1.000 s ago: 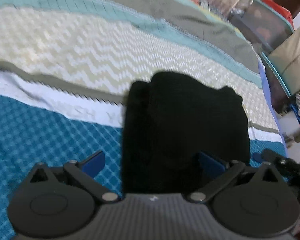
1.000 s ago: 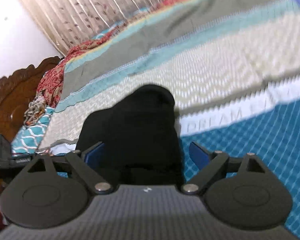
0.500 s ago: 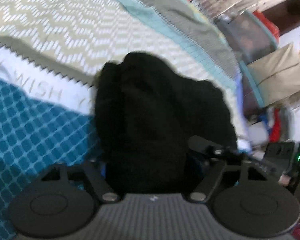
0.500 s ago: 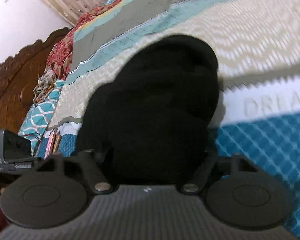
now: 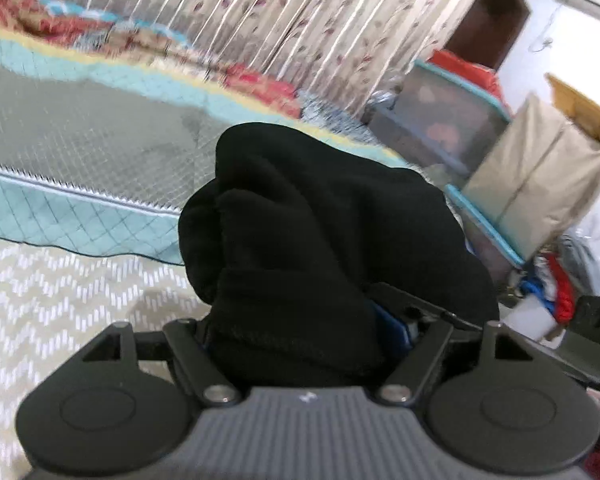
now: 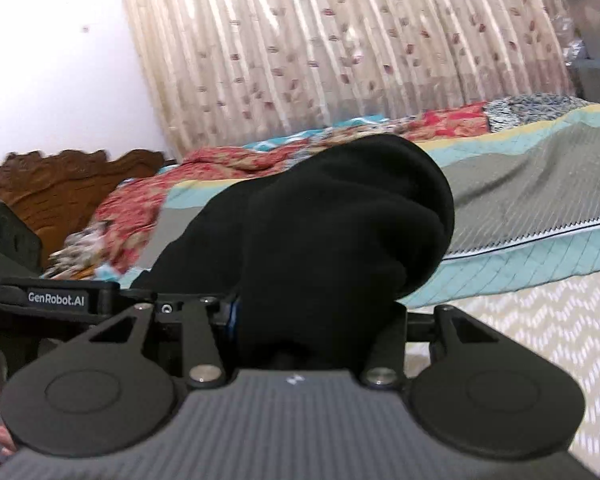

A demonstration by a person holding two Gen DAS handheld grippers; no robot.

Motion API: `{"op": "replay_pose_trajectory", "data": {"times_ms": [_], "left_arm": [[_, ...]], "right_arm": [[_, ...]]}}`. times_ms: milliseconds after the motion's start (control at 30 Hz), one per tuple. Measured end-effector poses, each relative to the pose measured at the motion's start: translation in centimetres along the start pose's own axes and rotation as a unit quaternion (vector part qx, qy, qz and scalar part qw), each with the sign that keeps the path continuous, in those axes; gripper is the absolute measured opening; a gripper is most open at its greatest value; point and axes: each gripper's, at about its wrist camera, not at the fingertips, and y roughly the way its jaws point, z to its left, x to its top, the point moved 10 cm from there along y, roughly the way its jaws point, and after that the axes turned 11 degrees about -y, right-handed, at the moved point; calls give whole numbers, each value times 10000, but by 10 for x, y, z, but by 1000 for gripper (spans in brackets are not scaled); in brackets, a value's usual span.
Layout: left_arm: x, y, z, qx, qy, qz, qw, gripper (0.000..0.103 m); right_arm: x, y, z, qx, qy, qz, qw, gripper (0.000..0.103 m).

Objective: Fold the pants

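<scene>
The black, thick, soft-cloth pants (image 5: 324, 232) are bunched into a rounded, folded bundle with several layered rolls, raised off the striped quilted bedspread (image 5: 80, 152) of grey, teal and cream zigzag bands. The left gripper (image 5: 304, 332) has been closing and opening slightly, and its jaws now pinch one end of the bundle; a blue pad (image 5: 392, 324) shows against the cloth. Behind stands a beige flowered curtain (image 6: 340, 52). The right gripper (image 6: 316, 320) has just been closing, and its jaws clamp the pants' (image 6: 340, 224) other end, dark cloth filling the gap.
</scene>
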Motion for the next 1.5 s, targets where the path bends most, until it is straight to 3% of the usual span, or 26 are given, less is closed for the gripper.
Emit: {"op": "replay_pose_trajectory", "data": {"times_ms": [100, 200, 233, 300, 400, 567, 800, 900, 1067, 1200, 1267, 1500], "left_arm": [[-8, 40, 30, 264, -153, 280, 9991, 73], [-32, 80, 64, 714, -414, 709, 9941, 75], [-39, 87, 72, 922, -383, 710, 9925, 82], [-42, 84, 78, 951, -526, 575, 9924, 90], [-36, 64, 69, 1134, -510, 345, 9916, 90], [-43, -2, 42, 1583, -215, -241, 9869, 95], [-112, -86, 5, 2629, 559, -598, 9613, 102], [-139, -111, -13, 2881, 827, -636, 9519, 103], [-166, -140, -38, 2896, 781, -597, 9521, 103], [-176, -158, -54, 2811, 790, -667, 9541, 103], [-178, -167, -58, 2857, 795, -780, 9518, 103], [-181, -193, -69, 2992, 888, -1128, 9433, 103]], "right_arm": [[-26, 33, -24, -171, 184, 384, 9989, 49], [-68, 64, -45, -226, 569, 1044, 9926, 50], [-83, 70, -50, -338, 656, 1298, 9888, 54], [-90, 68, -55, -485, 737, 1300, 9876, 67], [-77, 48, -55, -556, 903, 1264, 9863, 73], [-67, -14, -48, -947, 857, 1085, 9859, 80], [-112, -94, -4, -1086, 631, 1365, 9826, 87], [-135, -121, 14, -1171, 451, 1541, 9800, 90], [-144, -151, 36, -1124, 536, 1654, 9783, 98], [-130, -168, 53, -1166, 299, 1400, 9828, 99], [-126, -173, 63, -1087, 250, 1291, 9853, 103], [-130, -186, 79, -1059, 261, 1172, 9871, 103]]}}
